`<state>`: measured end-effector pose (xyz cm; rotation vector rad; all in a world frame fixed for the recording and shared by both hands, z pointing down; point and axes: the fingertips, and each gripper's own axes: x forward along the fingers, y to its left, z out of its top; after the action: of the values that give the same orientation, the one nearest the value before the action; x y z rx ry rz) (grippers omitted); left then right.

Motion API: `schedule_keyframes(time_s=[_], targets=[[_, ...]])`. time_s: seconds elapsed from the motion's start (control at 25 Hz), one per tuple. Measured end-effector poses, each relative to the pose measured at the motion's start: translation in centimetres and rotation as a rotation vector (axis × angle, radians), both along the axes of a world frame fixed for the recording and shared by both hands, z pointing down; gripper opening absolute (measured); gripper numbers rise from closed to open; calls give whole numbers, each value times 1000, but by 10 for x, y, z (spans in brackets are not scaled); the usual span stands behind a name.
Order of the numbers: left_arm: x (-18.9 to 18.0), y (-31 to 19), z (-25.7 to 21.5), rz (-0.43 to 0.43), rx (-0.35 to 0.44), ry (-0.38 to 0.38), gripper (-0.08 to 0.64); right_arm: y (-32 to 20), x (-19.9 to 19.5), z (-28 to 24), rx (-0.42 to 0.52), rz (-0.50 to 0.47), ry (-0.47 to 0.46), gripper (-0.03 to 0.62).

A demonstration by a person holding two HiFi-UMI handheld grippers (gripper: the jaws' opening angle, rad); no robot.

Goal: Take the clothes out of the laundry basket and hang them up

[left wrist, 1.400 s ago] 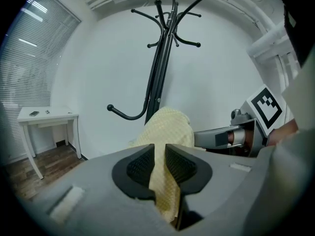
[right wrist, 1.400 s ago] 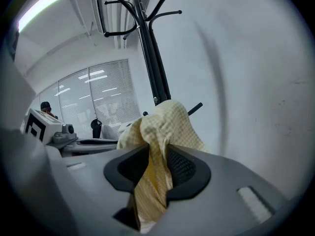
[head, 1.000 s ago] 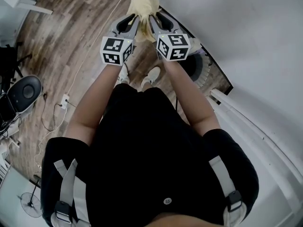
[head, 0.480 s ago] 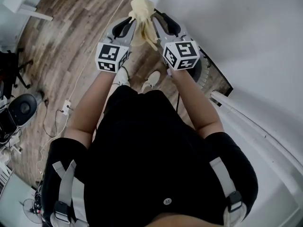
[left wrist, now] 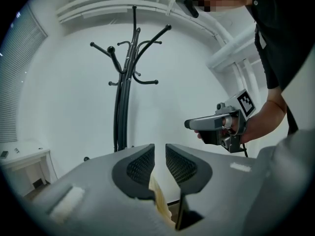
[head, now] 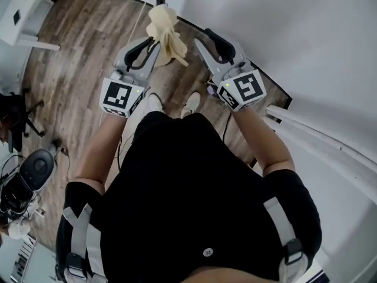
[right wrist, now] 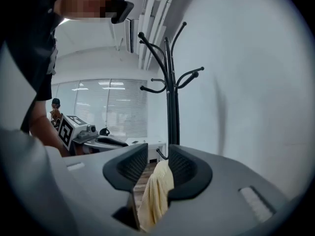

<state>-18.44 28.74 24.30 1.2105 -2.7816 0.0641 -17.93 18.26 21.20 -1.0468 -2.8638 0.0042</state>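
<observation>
The yellow cloth (head: 166, 33) is pinched between the nearly closed jaws of the left gripper (head: 152, 42), while the right gripper (head: 207, 35) is held just beside it, jaws narrowly parted on nothing, with a coat stand (left wrist: 124, 92) ahead of both.

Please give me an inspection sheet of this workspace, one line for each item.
Surface: wood floor; no table seen.
Job's things: yellow cloth; coat rack, upper hooks bare; basket not in view.
Clutter: dark round device on the floor.
Grippers: left gripper closed on the cloth; right gripper open, apart from the cloth.
Cables: pale cord across the floor.
Surroundings: white wall; window blinds.
</observation>
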Motion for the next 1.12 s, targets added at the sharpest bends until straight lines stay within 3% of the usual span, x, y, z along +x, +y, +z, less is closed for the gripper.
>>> schedule_keyframes(time_s=[0.16, 0.24, 0.32, 0.36, 0.44, 0.56, 0.8, 1.0, 1.12], targets=[[15, -28, 4, 118, 13, 5, 78, -29, 27, 5, -8, 102, -15, 197], [24, -58, 11, 217, 33, 22, 94, -49, 45, 13, -29, 169, -11, 287], [37, -93, 17, 342, 66, 50, 176, -71, 67, 23, -45, 248, 9, 378], [44, -110, 21, 398, 79, 67, 250, -82, 78, 29, -54, 283, 23, 441], [55, -138, 32, 478, 94, 89, 369, -104, 97, 43, -63, 340, 54, 478], [70, -171, 40, 533, 120, 103, 459, -141, 127, 58, -46, 427, 100, 503], [88, -243, 38, 472, 156, 121, 486, -231, 164, 77, -45, 521, 128, 503], [100, -308, 46, 367, 148, 127, 487, -299, 163, 83, -78, 452, 84, 504], [107, -345, 57, 259, 120, 116, 487, -339, 161, 93, -95, 394, 65, 503]])
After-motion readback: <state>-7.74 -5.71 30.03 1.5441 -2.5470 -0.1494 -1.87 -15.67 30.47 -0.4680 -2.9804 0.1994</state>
